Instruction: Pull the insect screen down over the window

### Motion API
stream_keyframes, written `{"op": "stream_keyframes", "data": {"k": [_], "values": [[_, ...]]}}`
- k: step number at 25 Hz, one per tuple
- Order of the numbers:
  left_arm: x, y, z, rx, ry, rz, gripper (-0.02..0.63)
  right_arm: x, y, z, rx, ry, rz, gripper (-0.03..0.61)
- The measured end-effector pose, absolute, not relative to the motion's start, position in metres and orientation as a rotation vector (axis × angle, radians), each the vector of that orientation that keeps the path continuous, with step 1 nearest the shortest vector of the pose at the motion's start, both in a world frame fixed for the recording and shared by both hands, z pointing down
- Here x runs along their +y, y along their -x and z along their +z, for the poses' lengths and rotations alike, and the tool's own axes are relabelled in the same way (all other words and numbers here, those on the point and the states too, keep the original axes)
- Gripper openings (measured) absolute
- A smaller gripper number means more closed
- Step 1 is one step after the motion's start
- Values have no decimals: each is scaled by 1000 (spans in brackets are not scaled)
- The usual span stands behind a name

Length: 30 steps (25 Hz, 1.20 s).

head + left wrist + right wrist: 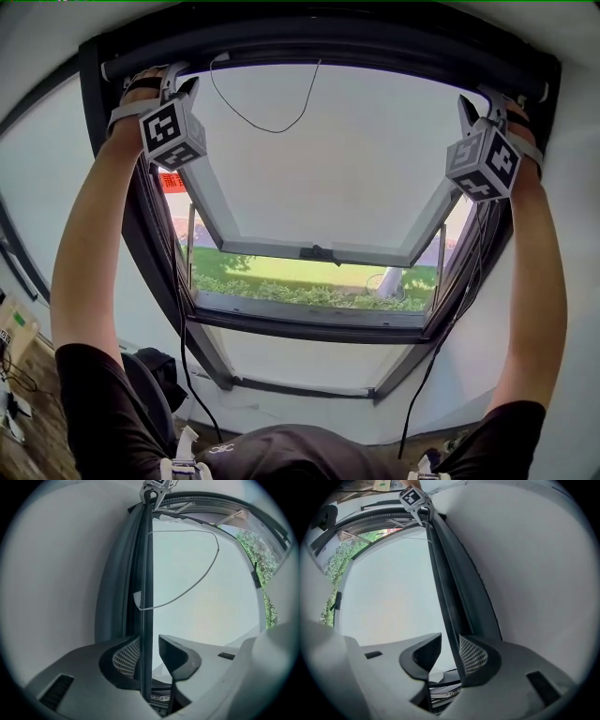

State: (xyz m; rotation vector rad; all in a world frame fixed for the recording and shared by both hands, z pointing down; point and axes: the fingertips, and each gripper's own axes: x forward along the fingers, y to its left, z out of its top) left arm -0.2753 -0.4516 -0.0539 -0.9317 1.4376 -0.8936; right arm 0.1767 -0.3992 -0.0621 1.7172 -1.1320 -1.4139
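The insect screen's dark pull bar [319, 52] lies along the top of the roof window frame [141, 253]. A thin cord [267, 117] loops down from it. My left gripper [180, 86] is raised to the bar's left end, and in the left gripper view the bar [146, 573] runs between the jaws of my left gripper [150, 652]. It rests against the meshed pad [127, 657], with a gap on the other side. My right gripper [480, 105] is at the bar's right end. There the bar [446, 592] passes between the jaws of my right gripper [451, 652], close to the meshed pad [472, 656] and clear of the other.
The glass sash [319, 251] is swung outward, with lawn and hedge [309, 286] beyond. White sloped walls flank the frame. Below left are a dark chair or bag [155, 370], a hanging black cable [183, 347] and a cardboard box [14, 333] on wooden floor.
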Motion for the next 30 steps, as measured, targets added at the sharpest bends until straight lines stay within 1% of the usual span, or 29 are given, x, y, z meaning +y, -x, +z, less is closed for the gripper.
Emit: {"op": "stream_keyframes", "data": {"k": [2, 3, 9, 13, 16, 18, 19, 26, 30], "values": [[-454, 277, -52, 1430, 958, -911, 138, -404, -176, -61, -1138, -1696, -1391, 143], [-453, 275, -53, 1420, 963, -907, 130, -406, -177, -62, -1137, -1688, -1383, 144], [-457, 277, -55, 1423, 958, -903, 132, -417, -179, -66, -1100, -1655, -1342, 155], [-457, 277, -55, 1451, 935, -873, 133, -417, -178, -65, -1060, -1638, -1388, 157], [-458, 278, -56, 1466, 913, -859, 136, -418, -178, -61, -1024, -1639, -1420, 172], [-459, 277, -55, 1464, 904, -865, 137, -418, -180, -60, -1043, -1648, -1399, 132], [-459, 277, -53, 1461, 902, -870, 137, -418, -180, -60, -1055, -1647, -1385, 126], [-458, 276, -45, 1445, 965, -877, 138, -417, -181, -50, -1032, -1624, -1348, 117], [-457, 277, -39, 1435, 999, -936, 133, -417, -181, -41, -1051, -1610, -1322, 115]]}}
